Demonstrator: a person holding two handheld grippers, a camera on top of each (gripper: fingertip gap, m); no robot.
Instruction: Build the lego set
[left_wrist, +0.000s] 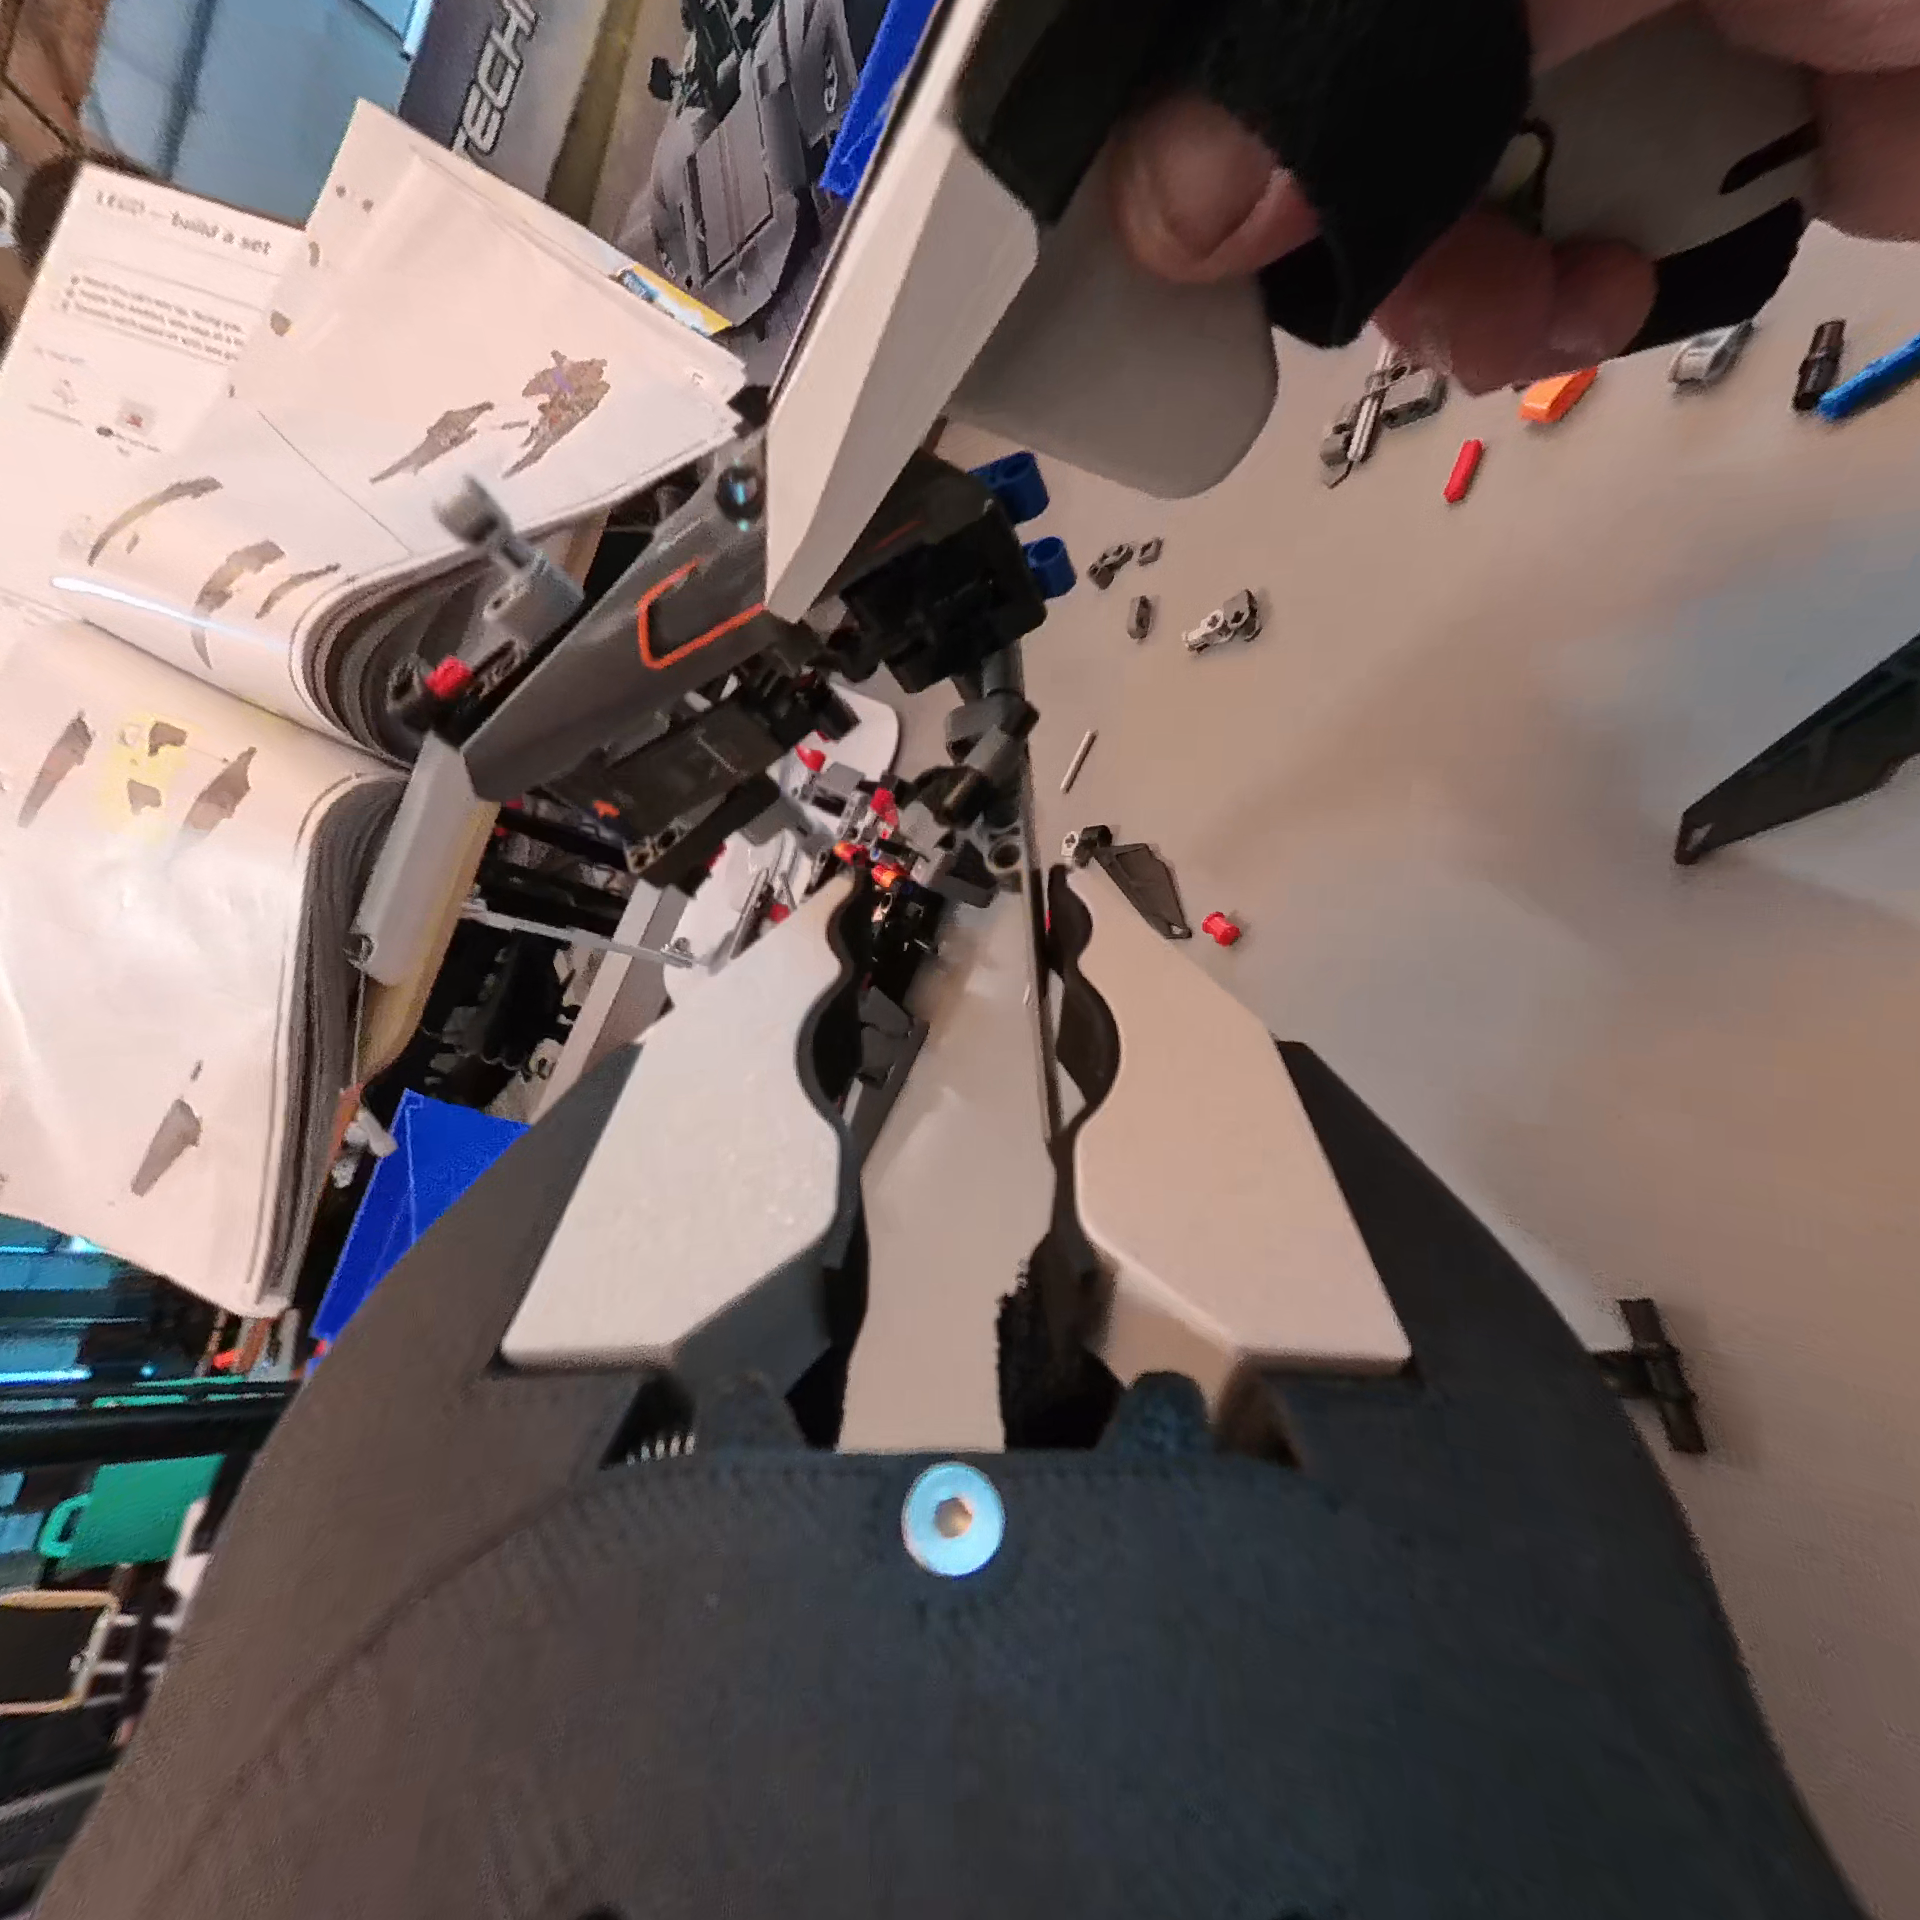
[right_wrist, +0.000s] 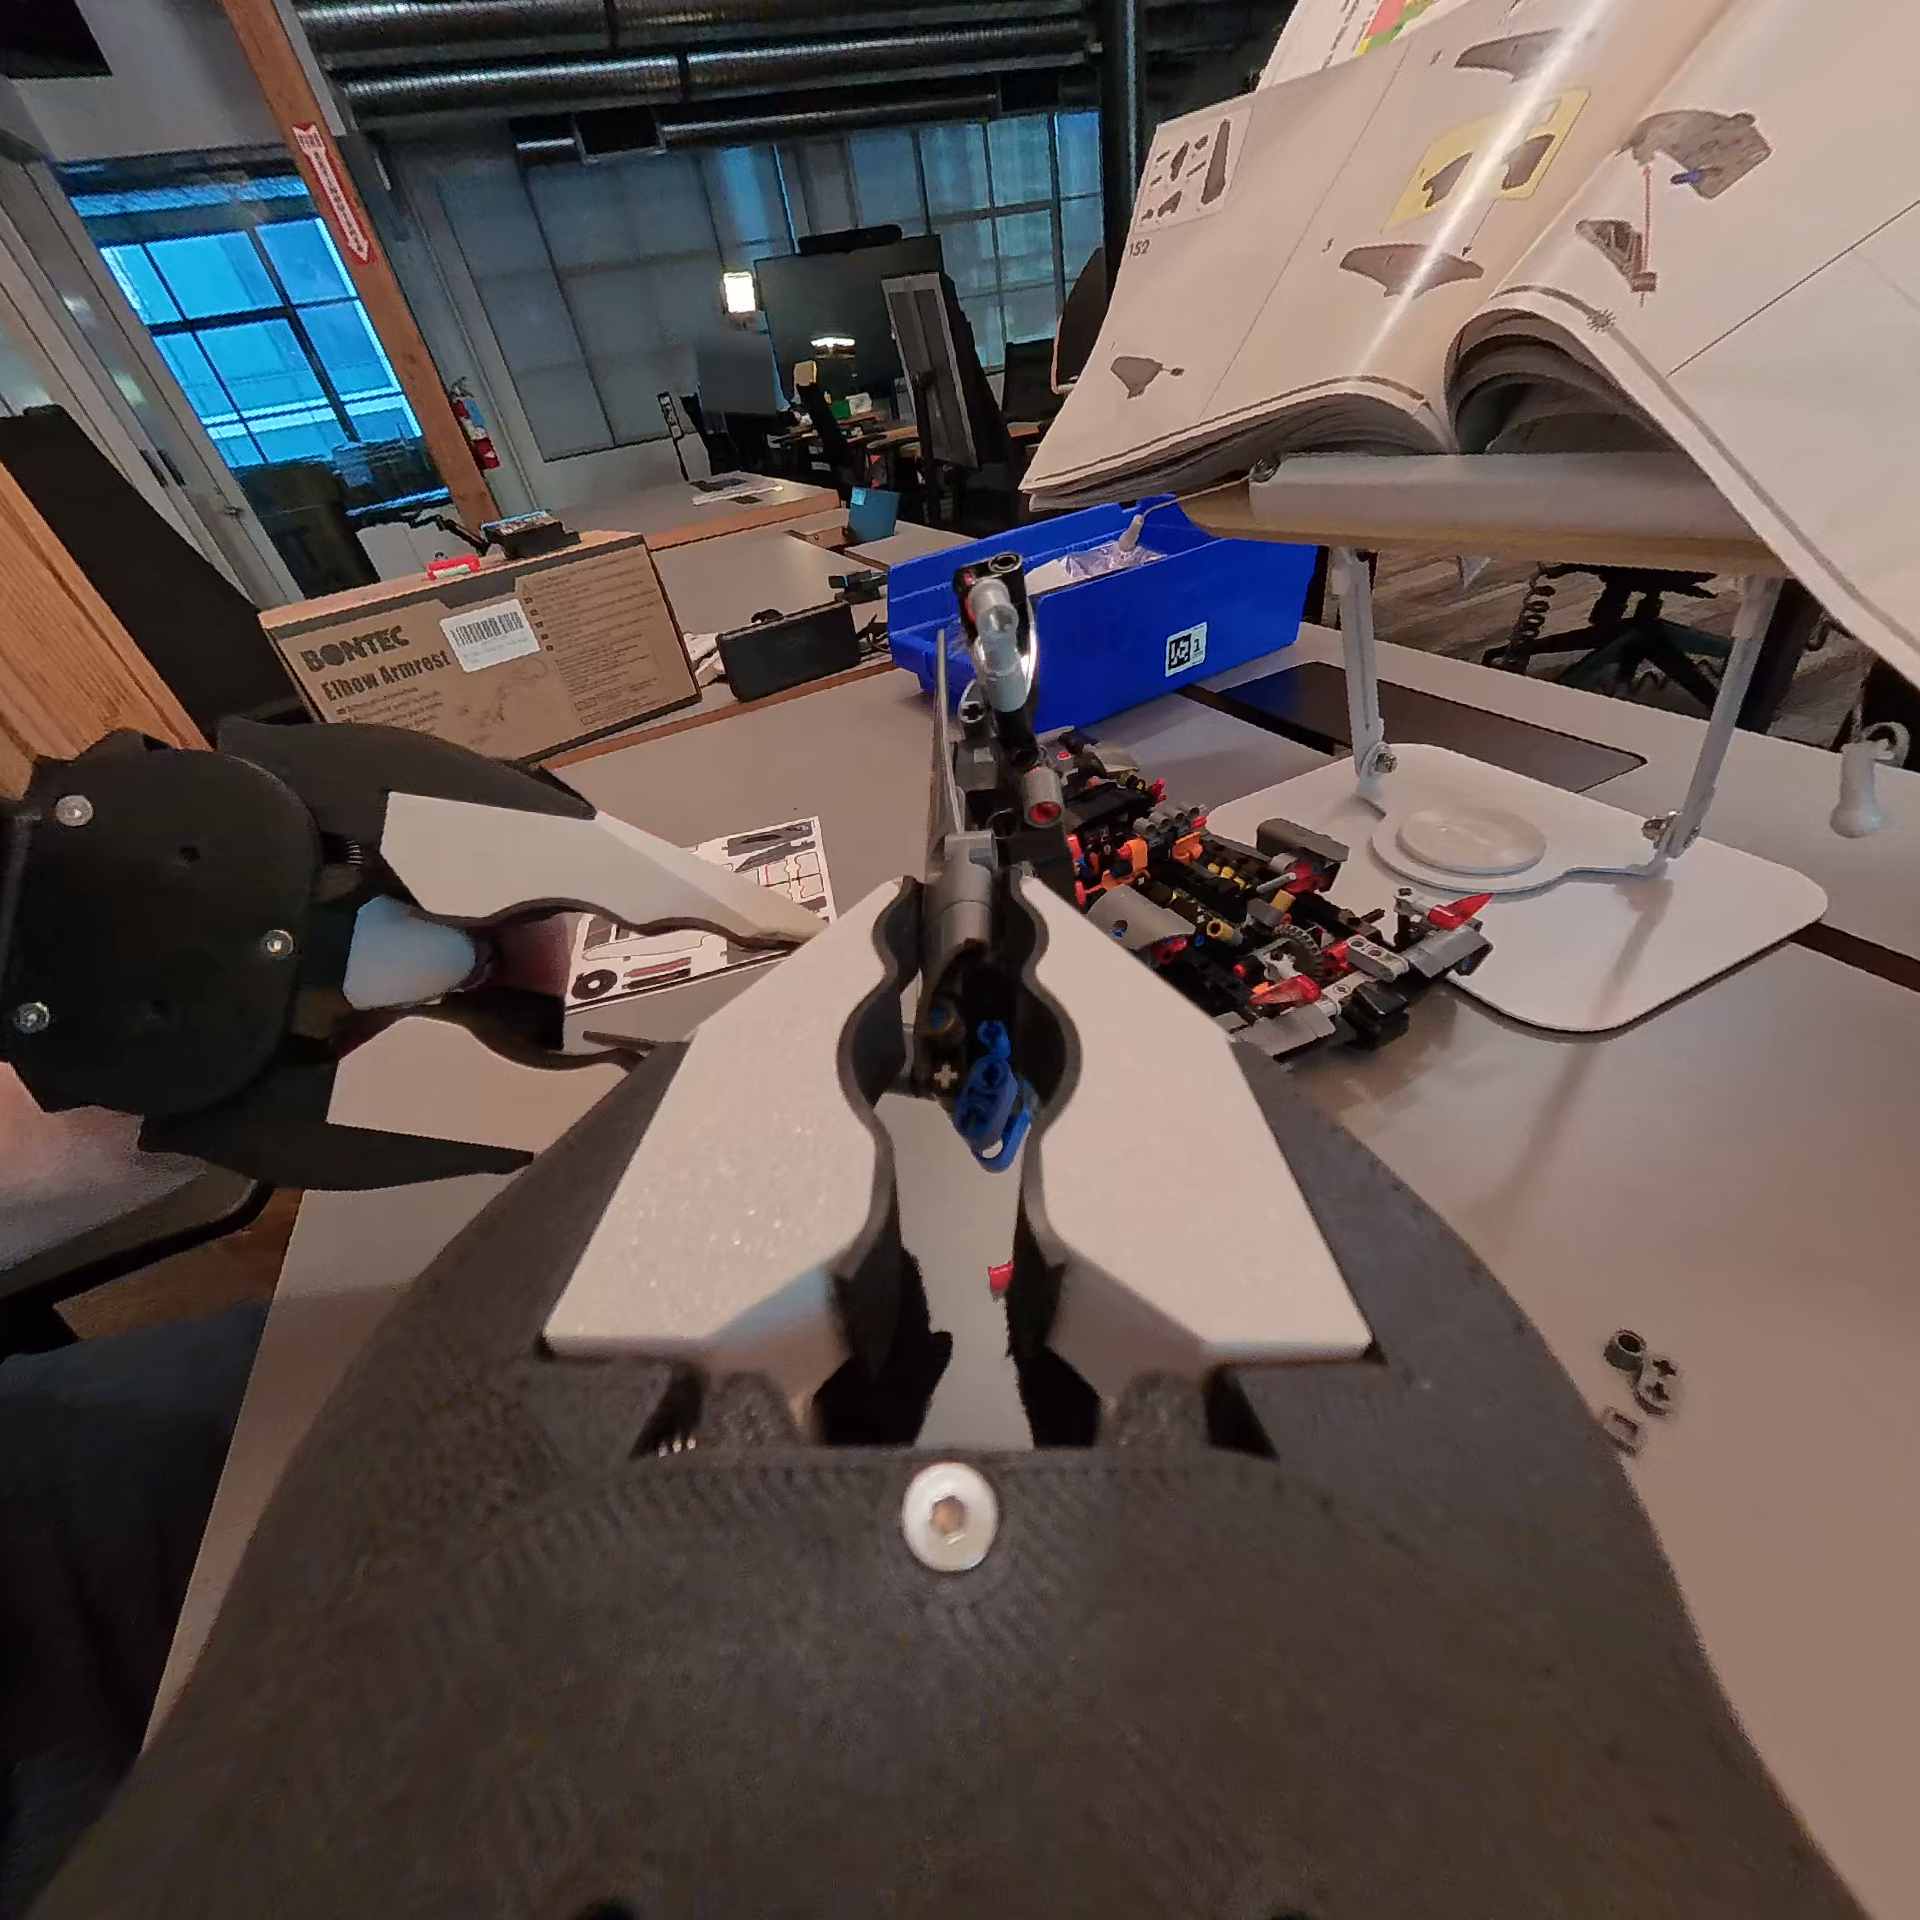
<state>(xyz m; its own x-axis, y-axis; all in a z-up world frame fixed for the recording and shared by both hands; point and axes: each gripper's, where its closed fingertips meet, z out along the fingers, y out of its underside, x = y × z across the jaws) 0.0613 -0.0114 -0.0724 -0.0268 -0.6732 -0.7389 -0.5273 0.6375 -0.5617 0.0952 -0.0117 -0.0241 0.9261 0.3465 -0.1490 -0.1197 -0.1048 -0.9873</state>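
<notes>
— Right claw (right_wrist: 961, 940) grips the panel (right_wrist: 961, 914) upright, long axis running up-frame; chassis (right_wrist: 1247, 914) on the table (right_wrist: 1558, 1143) right of centre.
— Left claw (right_wrist: 790, 930)?
— Centre-left, slightly parted, empty, nearer the panel.

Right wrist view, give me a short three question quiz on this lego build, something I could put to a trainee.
1. True or false: the right gripper is empty.
2. Where does the open paper instruction booklet rest? A, flat on the table. B, on a raised white metal stand. C, inside a cardboard box.
3. Fill the gap: the plastic bin behind the part-built lego car is coloured ___.

Key
1. False: its jaws are shut on a dark grey lego sub-assembly with blue pins.
2. B.
3. Blue.
</notes>
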